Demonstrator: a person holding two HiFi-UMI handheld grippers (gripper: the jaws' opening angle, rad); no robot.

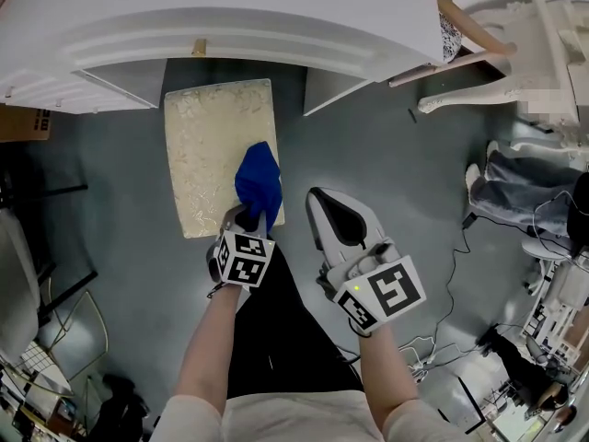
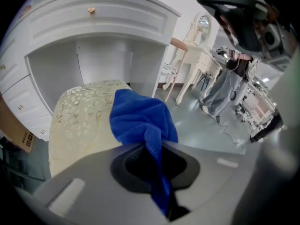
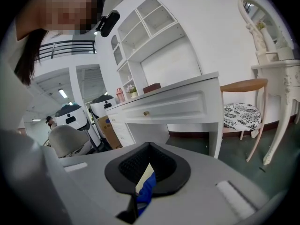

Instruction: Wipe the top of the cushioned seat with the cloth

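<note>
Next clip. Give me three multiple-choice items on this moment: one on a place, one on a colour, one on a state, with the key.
1. In the head view, where on the seat does the cloth lie?
A. at its left edge
B. at its right edge
C. at its far end

2. What colour is the cloth?
A. red
B. white
C. blue

3. How is the left hand-held gripper?
A. shut on the cloth
B. open above the cloth
C. shut and empty

Key:
1 B: the cloth overlaps the seat's right edge, in the half nearer the person.
2 C: it shows blue in the head view and the left gripper view.
3 A: the left gripper view shows the cloth pinched between the closed jaws.
</note>
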